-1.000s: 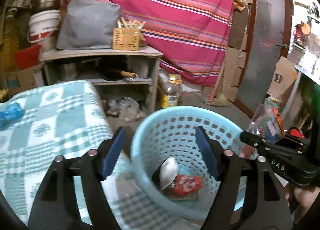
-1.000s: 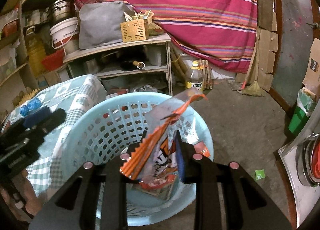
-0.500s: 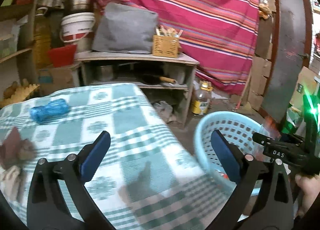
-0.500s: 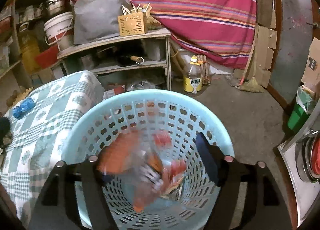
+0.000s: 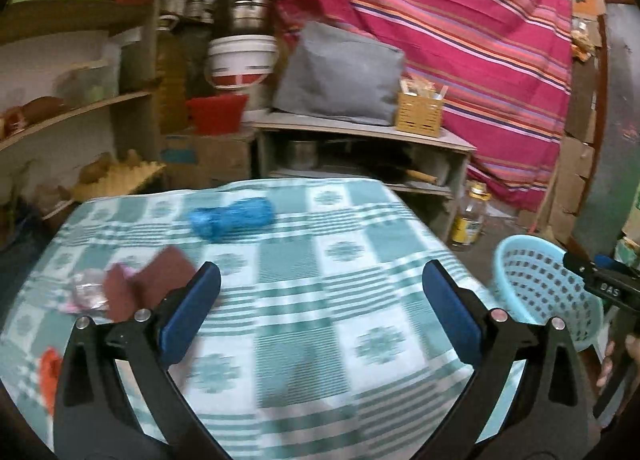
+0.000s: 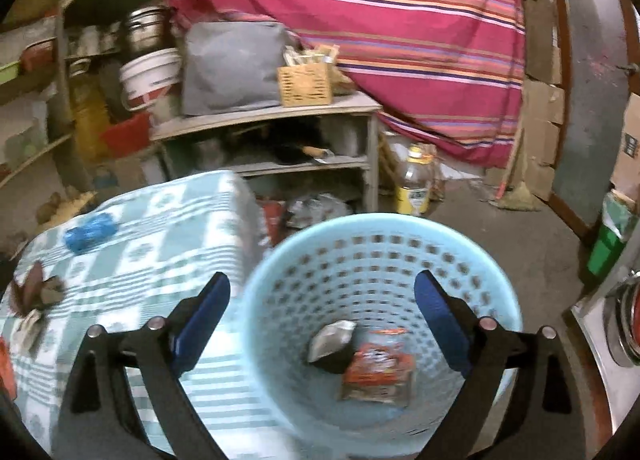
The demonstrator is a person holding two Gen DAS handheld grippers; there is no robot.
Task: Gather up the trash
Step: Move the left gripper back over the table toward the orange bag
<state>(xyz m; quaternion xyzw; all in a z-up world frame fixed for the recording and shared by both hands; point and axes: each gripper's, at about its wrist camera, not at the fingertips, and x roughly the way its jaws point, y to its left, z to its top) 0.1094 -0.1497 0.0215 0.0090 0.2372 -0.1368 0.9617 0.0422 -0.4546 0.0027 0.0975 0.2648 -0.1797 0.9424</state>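
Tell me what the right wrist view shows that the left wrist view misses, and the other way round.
Only the right wrist view looks down into the blue basket: an orange snack wrapper and a silvery wrapper lie at its bottom. The right gripper is opening, with nothing between its fingers.

Only the left wrist view shows the empty, open left gripper over the checked tablecloth.

Both show the basket, the cloth, the blue crumpled bag and brown scraps on it.
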